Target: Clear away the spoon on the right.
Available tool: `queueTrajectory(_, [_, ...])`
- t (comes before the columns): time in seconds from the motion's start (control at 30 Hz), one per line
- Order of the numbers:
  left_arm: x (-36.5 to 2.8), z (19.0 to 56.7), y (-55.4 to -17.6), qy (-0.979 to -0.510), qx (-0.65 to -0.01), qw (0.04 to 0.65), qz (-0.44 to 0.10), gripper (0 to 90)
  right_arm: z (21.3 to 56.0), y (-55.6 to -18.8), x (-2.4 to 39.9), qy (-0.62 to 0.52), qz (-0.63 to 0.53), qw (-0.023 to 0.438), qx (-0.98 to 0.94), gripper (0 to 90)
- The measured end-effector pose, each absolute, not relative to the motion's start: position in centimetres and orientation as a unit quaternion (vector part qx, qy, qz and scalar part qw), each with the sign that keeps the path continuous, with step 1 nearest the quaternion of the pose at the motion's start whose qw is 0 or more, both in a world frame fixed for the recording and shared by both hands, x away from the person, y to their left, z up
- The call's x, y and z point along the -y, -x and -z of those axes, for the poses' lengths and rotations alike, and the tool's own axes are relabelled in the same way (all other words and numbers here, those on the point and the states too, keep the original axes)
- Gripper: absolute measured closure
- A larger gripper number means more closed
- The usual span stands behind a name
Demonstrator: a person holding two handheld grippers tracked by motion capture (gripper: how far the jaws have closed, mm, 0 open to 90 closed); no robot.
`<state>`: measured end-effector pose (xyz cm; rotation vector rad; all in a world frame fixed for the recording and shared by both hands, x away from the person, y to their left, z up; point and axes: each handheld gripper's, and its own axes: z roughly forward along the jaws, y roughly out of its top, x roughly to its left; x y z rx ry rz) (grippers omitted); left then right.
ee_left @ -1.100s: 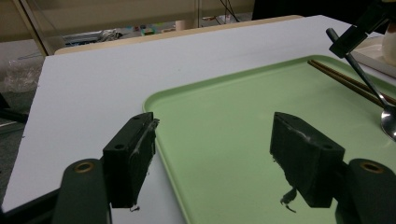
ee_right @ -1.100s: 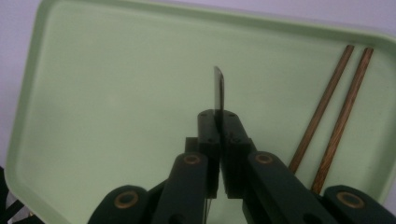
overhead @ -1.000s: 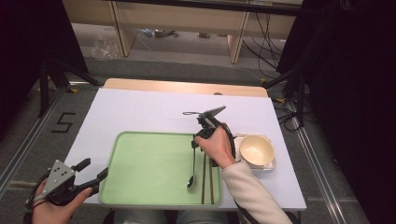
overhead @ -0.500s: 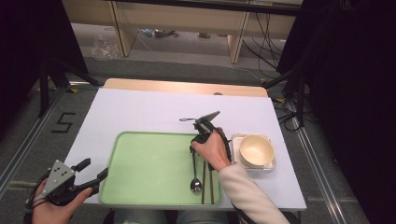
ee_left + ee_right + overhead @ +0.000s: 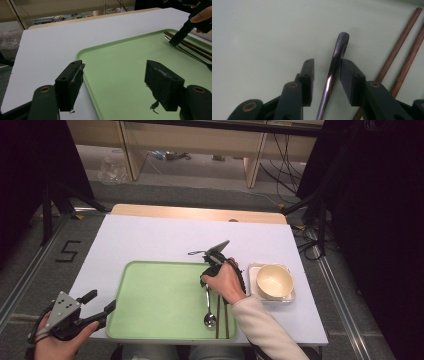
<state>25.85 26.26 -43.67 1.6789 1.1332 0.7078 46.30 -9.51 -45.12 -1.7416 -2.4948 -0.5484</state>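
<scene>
At the near left corner of the white table, the left gripper is held in the person's left hand, just off the near left edge of the green tray. Its jaws are set wide apart with nothing between them; in the left gripper view the tray's rim is seen running between the two pads.

The tray is placed at the near middle of the table. Toward its right side a metal spoon is laid flat, its bowl toward the near edge and its handle pointing far. Just to the right of the spoon a pair of brown chopsticks is laid lengthwise on the tray.

The right gripper is held low over the far end of the spoon's handle. In the right gripper view its jaws have just been opening: the handle is seen lying between them, a clear gap is left on one side, and the other pad stands right beside the handle. The spoon is no longer clamped.

To the right of the tray, a cream bowl is set on a small white square plate.
</scene>
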Motion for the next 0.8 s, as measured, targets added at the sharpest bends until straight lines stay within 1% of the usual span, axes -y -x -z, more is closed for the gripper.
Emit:
queueTrajectory(0.03, [-26.26, 43.68, -25.85, -0.687, -0.464, 0.478, -0.289, 30.7, 45.01, -46.35, 9.54, 0.563, 0.168, 0.033, 0.809, 63.6])
queueTrajectory(0.23, [-26.26, 43.68, -25.85, -0.688, -0.464, 0.477, -0.290, 30.7, 45.33, -46.28, 9.27, 0.565, 0.172, 0.027, 0.806, 59.7])
queueTrajectory(0.33, [-26.26, 43.69, -25.85, -0.688, -0.464, 0.477, -0.290, 30.8, 45.25, -46.36, 9.43, 0.555, 0.158, 0.031, 0.816, 58.7])
queueTrajectory(0.37, [-26.26, 43.69, -25.85, -0.688, -0.464, 0.477, -0.290, 30.7, 45.11, -46.16, 9.13, 0.574, 0.152, 0.039, 0.803, 58.0])
queueTrajectory(0.4, [-26.26, 43.70, -25.86, -0.688, -0.464, 0.477, -0.290, 30.7, 45.20, -46.19, 9.11, 0.573, 0.155, 0.037, 0.804, 55.8])
queueTrajectory(0.53, [-26.26, 43.73, -25.89, -0.688, -0.463, 0.479, -0.288, 30.7, 45.31, -46.33, 9.22, 0.555, 0.152, 0.025, 0.817, 54.2])
queueTrajectory(0.57, [-26.26, 43.70, -25.86, -0.689, -0.463, 0.476, -0.289, 30.7, 45.13, -46.35, 9.13, 0.558, 0.142, 0.034, 0.817, 53.2])
queueTrajectory(0.63, [-26.25, 43.70, -25.87, -0.689, -0.463, 0.476, -0.289, 30.7, 45.46, -46.40, 9.18, 0.549, 0.151, 0.016, 0.822, 50.4])
queueTrajectory(0.67, [-26.24, 43.71, -25.87, -0.689, -0.463, 0.477, -0.289, 30.7, 45.45, -46.42, 9.20, 0.545, 0.148, 0.014, 0.825, 50.2])
queueTrajectory(0.8, [-26.25, 43.72, -25.90, -0.690, -0.463, 0.476, -0.290, 30.7, 45.28, -46.51, 9.25, 0.540, 0.142, 0.021, 0.829, 48.7])
